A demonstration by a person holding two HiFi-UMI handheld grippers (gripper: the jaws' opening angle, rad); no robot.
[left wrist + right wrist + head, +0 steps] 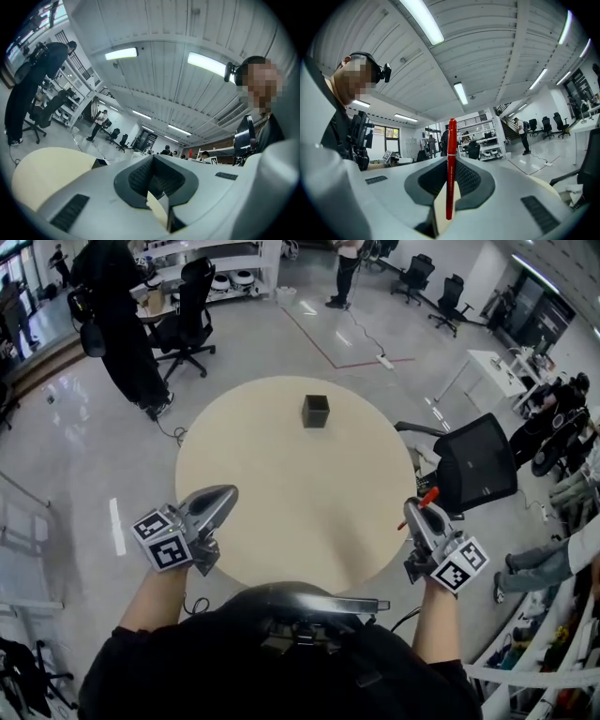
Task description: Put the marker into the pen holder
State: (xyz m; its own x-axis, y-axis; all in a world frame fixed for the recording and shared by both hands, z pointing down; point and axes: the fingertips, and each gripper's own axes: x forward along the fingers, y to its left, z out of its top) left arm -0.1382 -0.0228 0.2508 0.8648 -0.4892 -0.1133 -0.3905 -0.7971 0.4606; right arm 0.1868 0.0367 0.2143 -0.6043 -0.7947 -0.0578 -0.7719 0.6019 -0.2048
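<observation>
Marker (pixel 451 168): red, clamped in my right gripper. It lies crosswise to the jaws and stands upright in the right gripper view, its top end well clear above them.
Right gripper (pixel 411 510): jaws closed to a narrow gap, pads pressing on the marker's barrel. I hold it just off the table's near-right rim.
Left gripper (pixel 228 493): jaws drawn together to a thin slit with nothing between them. I hold it over the table's near-left rim.
Table (pixel 281 484): round, pale beige top.
Holder (pixel 316 411): black, square, upright with its open top up. It sits on the far half of the table, about midway across, well apart from both grippers and from the marker.
Chair (pixel 478 463): black with a mesh back, beside the table's right rim, just beyond my right gripper.
Background: glossy grey floor. A person in black (pixel 122 324) stands past the table's far-left side. More chairs and desks stand farther back.
</observation>
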